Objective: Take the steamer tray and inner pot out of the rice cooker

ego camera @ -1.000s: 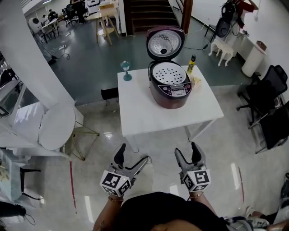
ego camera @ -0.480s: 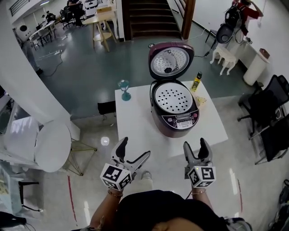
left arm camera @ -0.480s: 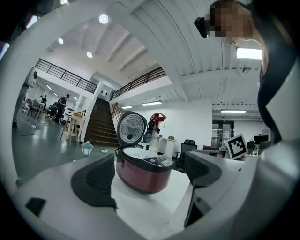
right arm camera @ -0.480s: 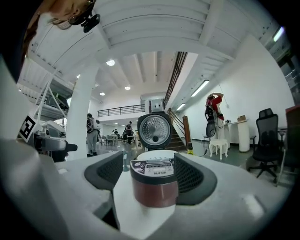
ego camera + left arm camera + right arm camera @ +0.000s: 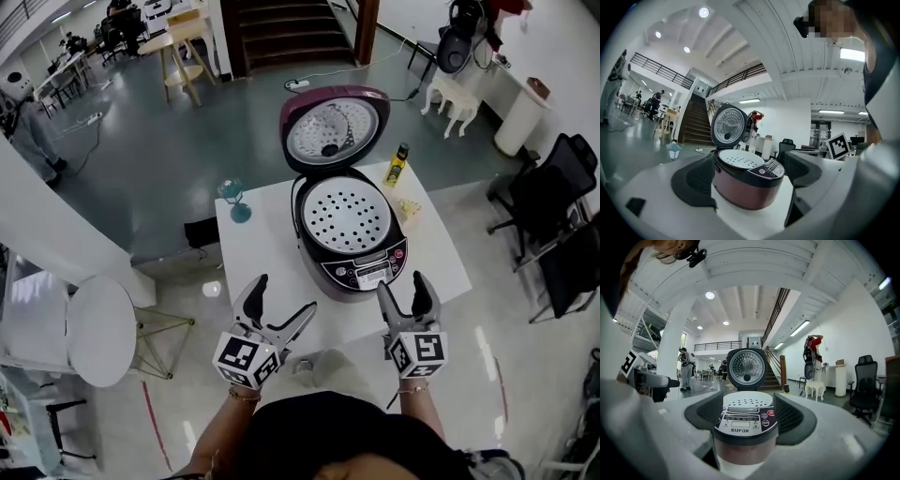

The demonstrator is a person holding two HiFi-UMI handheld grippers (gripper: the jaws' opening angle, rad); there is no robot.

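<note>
At the far left corner of the white table [image 5: 261, 251] we see 1 small teal lantern [image 5: 234, 199]. Our left gripper [image 5: 283, 300] hovers over the table's near edge, its 2 jaws spread wide and holding nothing. In the middle sits the maroon rice cooker [image 5: 352, 258], its lid [image 5: 334, 128] tipped up and back. The white perforated steamer tray [image 5: 349, 215] rests in its mouth, and we cannot see the inner pot beneath it. Our right gripper [image 5: 403, 287] hangs near the cooker's control panel [image 5: 373, 274], jaws also apart and empty. Right of the cooker, at the table's far edge, stands 1 yellow bottle [image 5: 397, 165].
</note>
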